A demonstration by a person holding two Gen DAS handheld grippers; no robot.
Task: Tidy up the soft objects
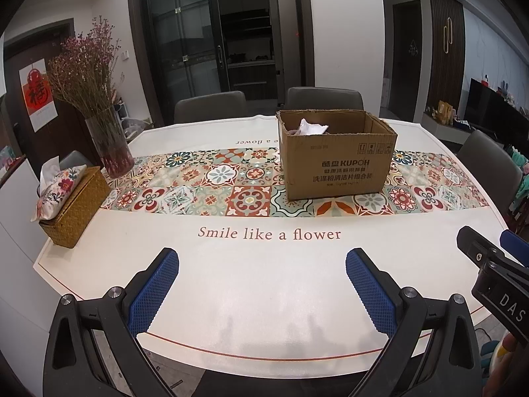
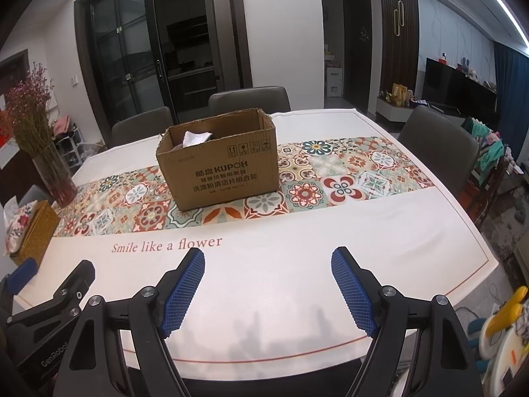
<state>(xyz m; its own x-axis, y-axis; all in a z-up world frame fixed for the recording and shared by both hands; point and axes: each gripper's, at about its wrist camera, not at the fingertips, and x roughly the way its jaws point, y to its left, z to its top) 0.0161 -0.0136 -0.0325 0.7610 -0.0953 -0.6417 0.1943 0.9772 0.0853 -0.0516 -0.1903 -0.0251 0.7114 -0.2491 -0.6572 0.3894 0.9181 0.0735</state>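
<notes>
**One box, two idle grippers**

Both grippers hover low over the table's near edge. The left gripper and right gripper each stand spread wide, gripping nothing. Ahead of the jaws sits one cardboard box, with one white cloth poking out. Off left: one vase, one tissue box. Three chairs are in sight.

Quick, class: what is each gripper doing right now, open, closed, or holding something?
Left gripper: open, holding nothing, above the table's near edge.
Right gripper: open, holding nothing, also above the near edge.
</notes>
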